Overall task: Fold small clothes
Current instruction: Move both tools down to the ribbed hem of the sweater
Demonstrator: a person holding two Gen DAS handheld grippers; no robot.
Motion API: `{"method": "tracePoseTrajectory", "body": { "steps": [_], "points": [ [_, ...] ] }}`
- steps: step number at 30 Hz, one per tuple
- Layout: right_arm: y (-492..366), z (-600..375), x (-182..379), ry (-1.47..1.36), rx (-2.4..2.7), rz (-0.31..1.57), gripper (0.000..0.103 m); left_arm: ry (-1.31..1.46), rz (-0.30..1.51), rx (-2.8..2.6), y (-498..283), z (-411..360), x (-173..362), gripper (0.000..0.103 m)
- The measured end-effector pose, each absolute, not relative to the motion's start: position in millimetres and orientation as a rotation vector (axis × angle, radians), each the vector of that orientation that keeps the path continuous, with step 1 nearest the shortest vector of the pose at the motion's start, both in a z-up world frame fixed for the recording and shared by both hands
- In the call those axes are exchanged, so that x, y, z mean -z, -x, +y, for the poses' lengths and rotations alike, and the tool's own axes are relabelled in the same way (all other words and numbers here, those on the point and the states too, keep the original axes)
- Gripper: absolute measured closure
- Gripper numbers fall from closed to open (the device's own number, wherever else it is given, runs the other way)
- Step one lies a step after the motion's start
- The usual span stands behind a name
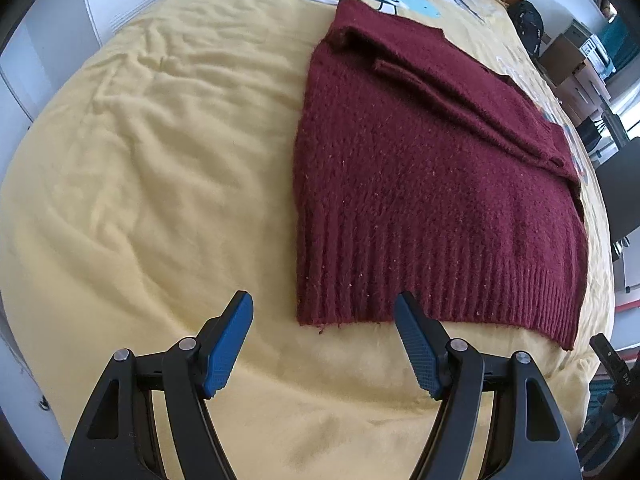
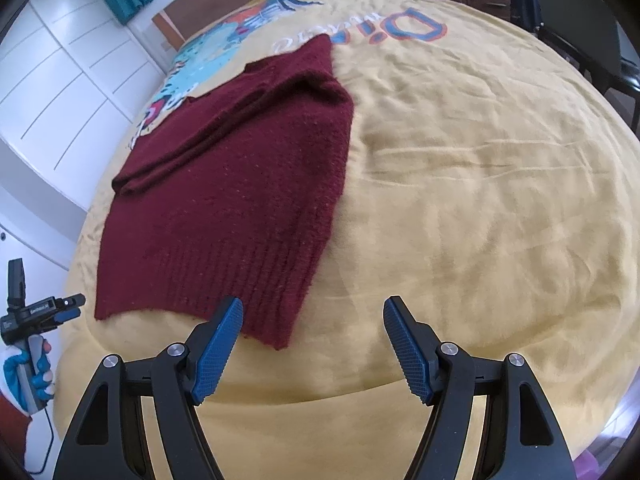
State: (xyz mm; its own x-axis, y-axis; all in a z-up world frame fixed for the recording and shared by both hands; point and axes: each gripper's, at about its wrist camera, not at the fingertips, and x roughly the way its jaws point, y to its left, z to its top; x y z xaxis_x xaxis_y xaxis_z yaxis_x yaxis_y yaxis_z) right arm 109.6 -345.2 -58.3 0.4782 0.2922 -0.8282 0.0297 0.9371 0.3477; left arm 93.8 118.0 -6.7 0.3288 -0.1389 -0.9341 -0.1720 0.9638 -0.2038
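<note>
The left tool [image 1: 323, 312] is seen with its blue pads spread apart and nothing between them; it is aimed steeply down at the near left corner of the sweater [image 1: 420, 184], the right pad overlapping the ribbed hem [image 1: 460, 280] in the view, though contact cannot be confirmed. The right tool [image 2: 313, 316] is likewise held wide, nothing gripped, its left pad lying over the hem's near right corner [image 2: 276, 336] in the picture. The maroon knit sweater is laid flat on the yellow blanket [image 1: 140, 184] of the bed, sleeves apparently already folded in across the body, hem toward both tools and neckline toward the printed cartoon design [image 2: 200, 76]. In the right wrist view the other gripper's handle is seen, held in a gloved hand [image 2: 32, 372] at the far left edge. Risks noted, as judgement: the blanket is soft and rumpled, so a pinch taken too deep could catch blanket along with knit and drag the bedding up; a pinch taken too shallow could catch only the top layer, leaving the layers to separate when lifted. If the two corners are raised unevenly, the folded-in sleeves are likely to slide out and the fold line to skew. The thick, fuzzy knit is expected to compress and possibly slip from the pads.
</note>
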Motion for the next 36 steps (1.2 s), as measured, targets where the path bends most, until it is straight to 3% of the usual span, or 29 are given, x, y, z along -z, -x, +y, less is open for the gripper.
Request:
{"method": "tracePoseTrajectory", "body": {
  "steps": [25, 36],
  "points": [
    [-157, -309, 102, -0.301, -0.241, 1.264, 0.027, 0.475, 1.304, 0.059, -122, 159, 58, 0.036],
    [-165, -304, 106, -0.316, -0.252, 1.263, 0.027, 0.531, 1.301, 0.139, -118, 168, 58, 0.036]
  ]
}}
